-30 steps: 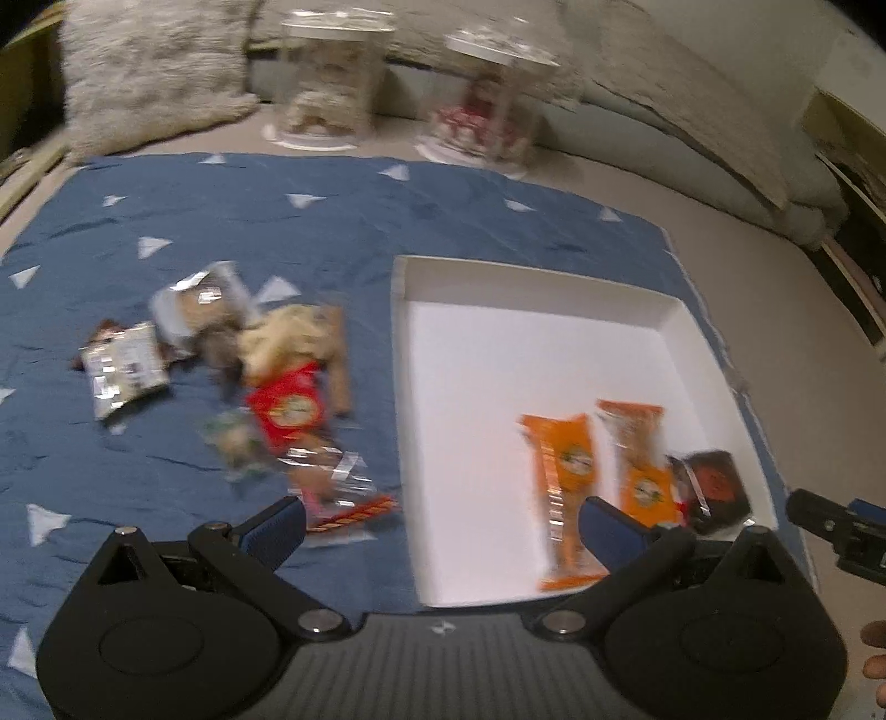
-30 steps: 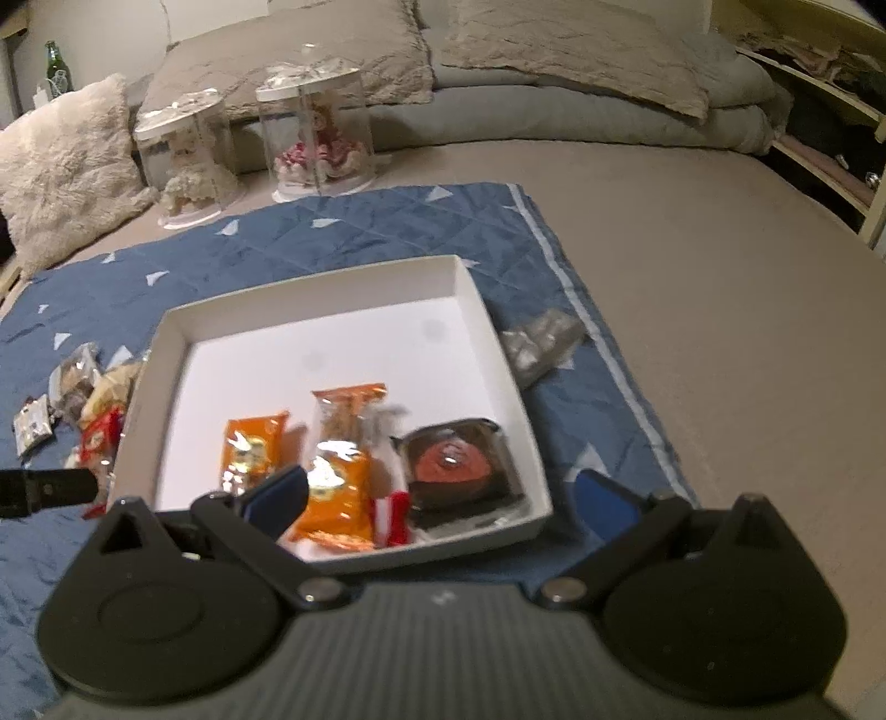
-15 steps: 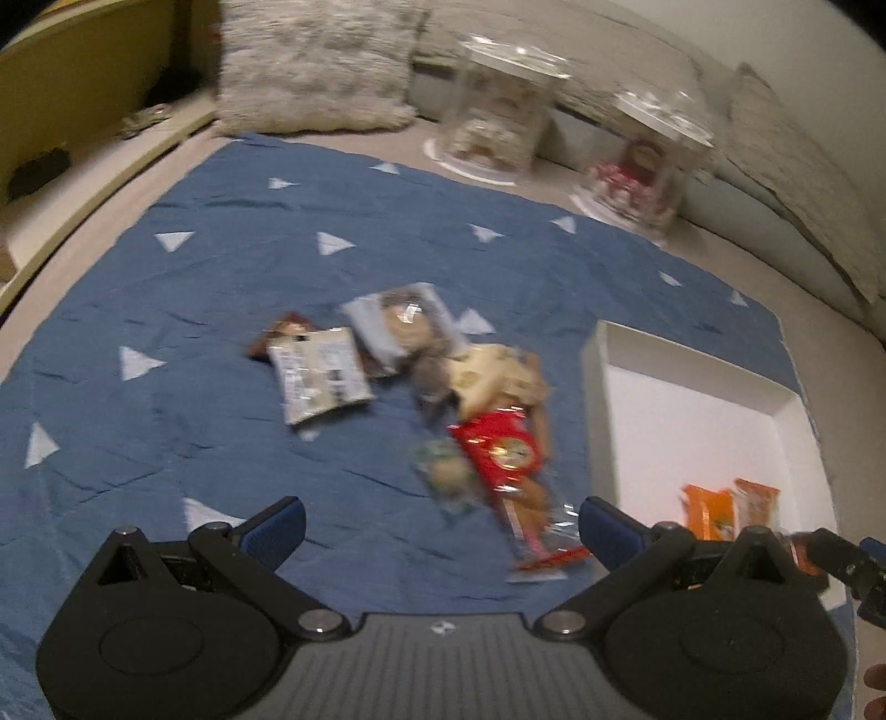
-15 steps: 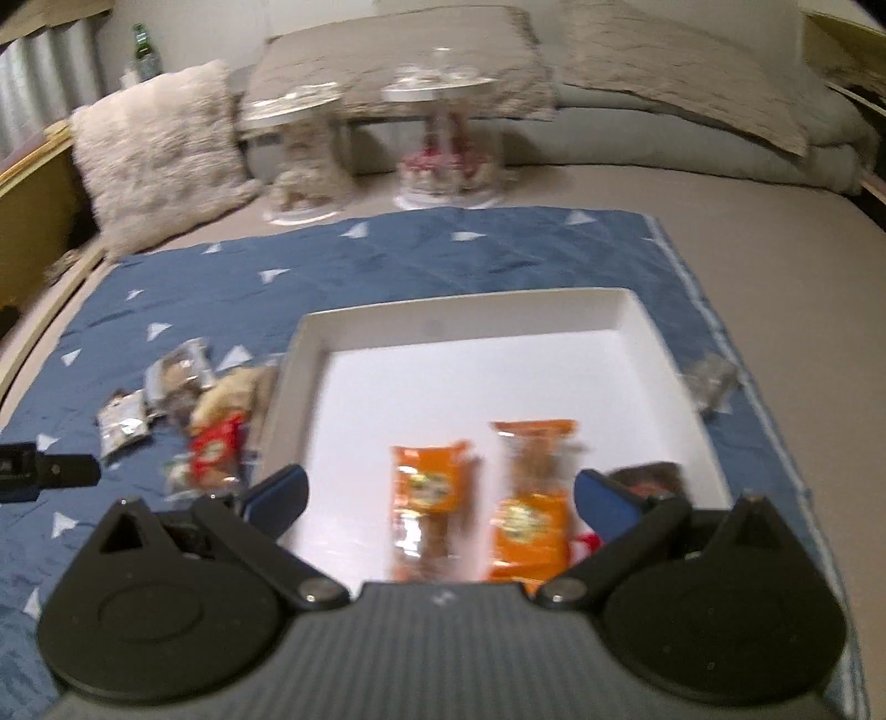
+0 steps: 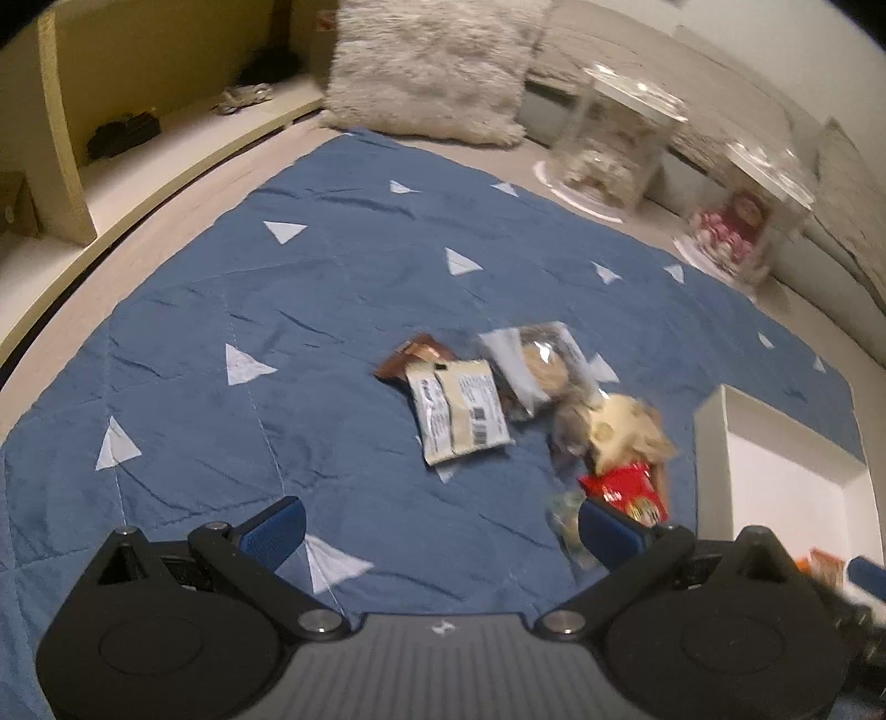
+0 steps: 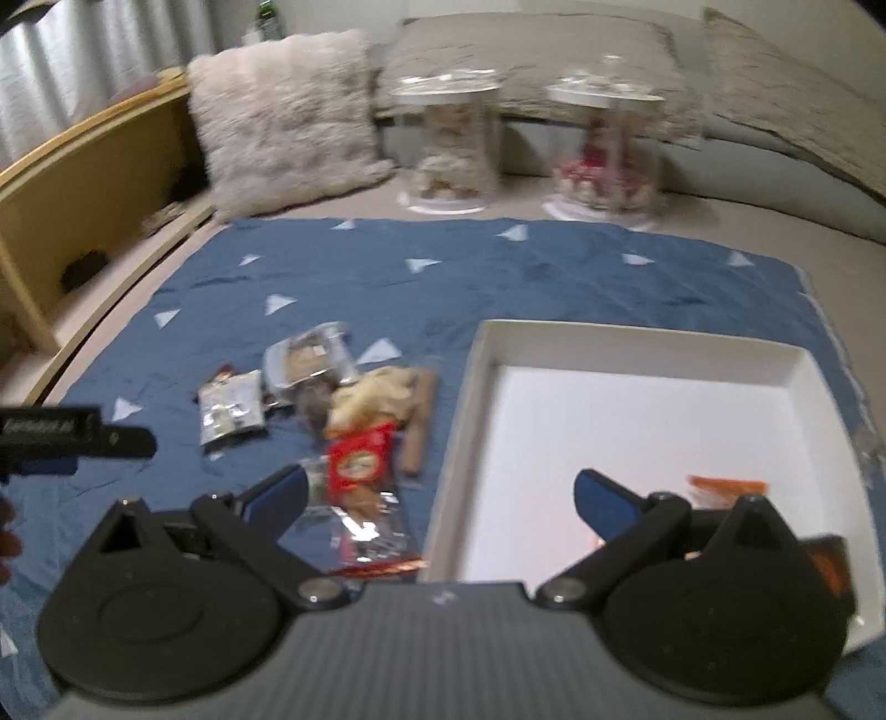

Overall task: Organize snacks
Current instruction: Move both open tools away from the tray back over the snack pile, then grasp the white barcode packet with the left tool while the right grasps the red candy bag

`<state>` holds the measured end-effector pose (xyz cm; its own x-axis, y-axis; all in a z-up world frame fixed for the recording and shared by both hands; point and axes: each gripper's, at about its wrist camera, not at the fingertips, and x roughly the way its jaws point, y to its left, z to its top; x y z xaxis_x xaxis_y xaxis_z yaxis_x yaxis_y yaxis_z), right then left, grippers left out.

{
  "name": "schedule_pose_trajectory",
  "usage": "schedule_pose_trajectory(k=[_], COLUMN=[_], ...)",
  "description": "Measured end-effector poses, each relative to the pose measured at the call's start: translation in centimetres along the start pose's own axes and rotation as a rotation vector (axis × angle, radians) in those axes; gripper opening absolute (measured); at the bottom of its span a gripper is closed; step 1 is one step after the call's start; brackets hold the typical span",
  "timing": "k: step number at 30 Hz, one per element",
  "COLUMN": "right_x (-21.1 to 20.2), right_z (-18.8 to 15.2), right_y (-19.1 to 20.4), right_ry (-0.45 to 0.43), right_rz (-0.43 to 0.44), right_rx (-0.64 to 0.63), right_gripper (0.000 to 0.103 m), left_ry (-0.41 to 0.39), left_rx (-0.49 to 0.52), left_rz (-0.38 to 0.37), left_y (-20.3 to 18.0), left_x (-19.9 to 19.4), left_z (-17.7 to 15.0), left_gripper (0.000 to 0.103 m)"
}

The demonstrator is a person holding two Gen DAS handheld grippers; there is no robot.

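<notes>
- Your left hand-held gripper (image 5: 440,526) is hanging wide open and empty over the blue blanket (image 5: 332,288).
- Your right hand-held gripper (image 6: 440,498) is also staying wide open, holding nothing.
- The snack pile (image 6: 343,410) is lying just left of the white box (image 6: 637,354).
- An orange snack (image 6: 725,486) is sitting inside the white box.

**Bedding and clutter beyond the fingers**

A blue blanket (image 5: 343,288) with white triangles spreads ahead of the fingers. Past its far edge sit a fluffy pillow (image 5: 432,66) and two clear domes (image 6: 451,144). A wooden shelf (image 5: 138,127) runs far left, and a green bottle (image 6: 268,16) stands behind.
</notes>
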<state>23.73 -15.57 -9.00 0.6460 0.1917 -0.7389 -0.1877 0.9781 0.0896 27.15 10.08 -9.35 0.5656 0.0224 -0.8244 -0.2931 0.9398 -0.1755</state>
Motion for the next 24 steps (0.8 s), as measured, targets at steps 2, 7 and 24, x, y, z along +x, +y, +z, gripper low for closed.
schedule_pose_trajectory(k=[2,7,24], right_x=[0.9,3.4,9.6], right_z=[0.2,0.5,-0.7], right_y=[1.1,3.6,5.8], right_ry=[0.016,0.062,0.181], right_rz=[0.015,0.053,0.06], right_rx=[-0.046,-0.157,-0.387], right_gripper=[0.103,0.097,0.08], left_ry=[-0.001,-0.029,-0.047], left_rx=[-0.023,-0.058,-0.117], left_rz=[-0.006,-0.026,0.016], left_y=[0.4,0.3,-0.7], left_x=[0.7,2.6,10.8], left_z=[0.5,1.6,3.4], left_gripper=[0.103,0.103,0.103])
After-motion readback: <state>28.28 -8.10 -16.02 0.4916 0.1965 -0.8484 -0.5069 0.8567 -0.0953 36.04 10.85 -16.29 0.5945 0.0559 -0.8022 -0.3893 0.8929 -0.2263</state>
